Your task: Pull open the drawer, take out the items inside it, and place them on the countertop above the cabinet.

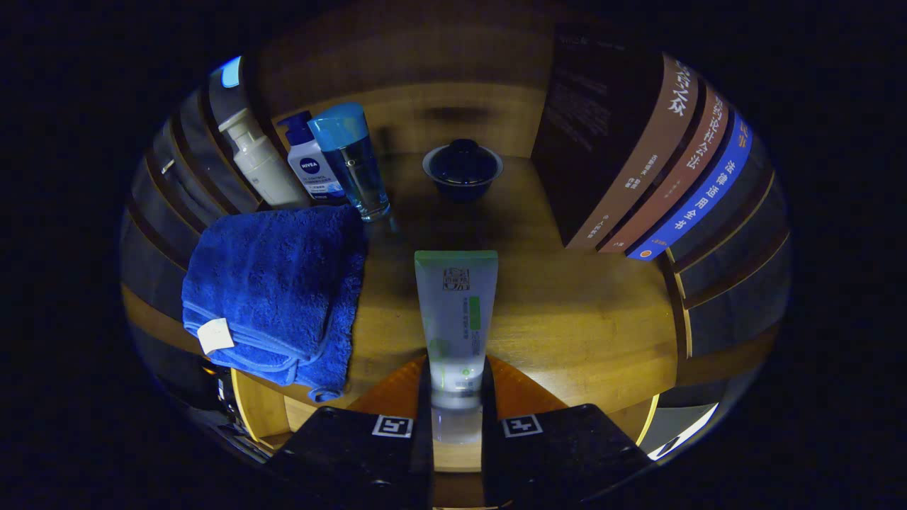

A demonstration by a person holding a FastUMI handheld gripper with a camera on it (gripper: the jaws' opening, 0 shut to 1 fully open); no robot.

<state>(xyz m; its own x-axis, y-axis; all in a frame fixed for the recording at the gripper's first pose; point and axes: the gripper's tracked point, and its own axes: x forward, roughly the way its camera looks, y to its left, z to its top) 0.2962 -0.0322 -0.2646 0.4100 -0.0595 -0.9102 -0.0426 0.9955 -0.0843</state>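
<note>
Wooden and dimly lit, the surface (567, 312) runs back to a wooden wall. On it the tongs (457, 404) grip a pale tube with a green end (455, 312) by its lower end, both fingers pressing its sides; the tube points away from them over the surface's near edge. Beside the tube, toward the left edge, lies a folded blue towel (276, 290) overhanging the near edge. Behind the towel, at the back left corner, stand a white pump bottle (258, 159), a blue-capped white bottle (310, 163) and a clear bottle with a blue cap (352, 159). A dark lidded bowl (463, 168) sits at the back edge. Upright books (645, 163) fill the right side.
</note>
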